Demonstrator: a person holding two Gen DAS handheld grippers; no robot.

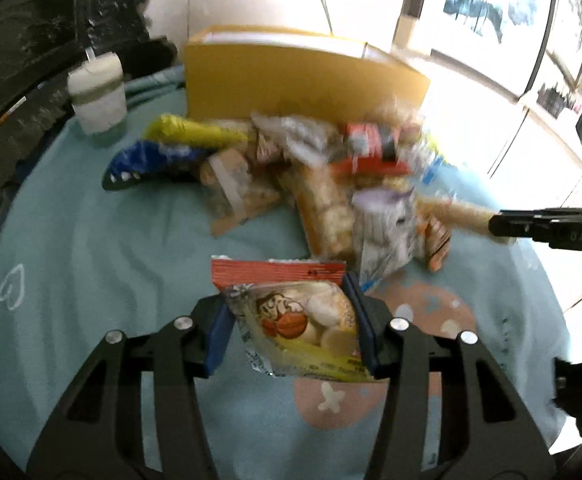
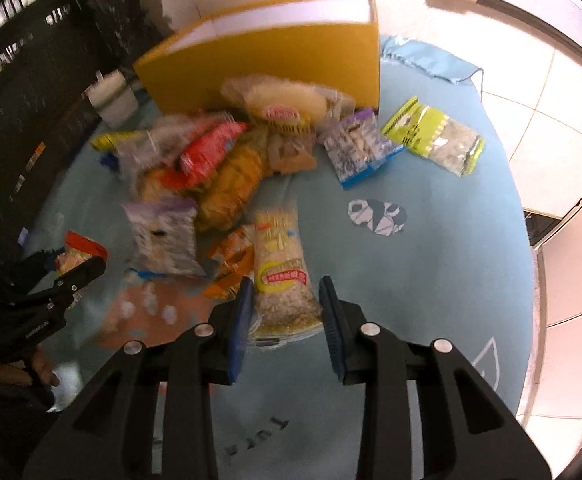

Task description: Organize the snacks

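Pale blue cloth (image 1: 71,240) covers the round table, and behind the snack pile (image 1: 311,168) stands our yellow box (image 1: 303,76), open at the top.

From the left wrist we see the left gripper (image 1: 291,324) clamped on a red-topped biscuit packet (image 1: 291,312), blue pads pressing both its sides, the packet riding above the cloth. We judge the hold is a little skewed, so we should carry it level and low over the pile towards the box, steering wide of the white cup (image 1: 98,94).

From the right wrist, the right gripper (image 2: 287,312) has a long pale cracker pack (image 2: 281,268) between its pads, pinched at the near end. It's a long pack, so expect droop; lift gently and keep clear of the orange packet (image 2: 231,260) just beside it.
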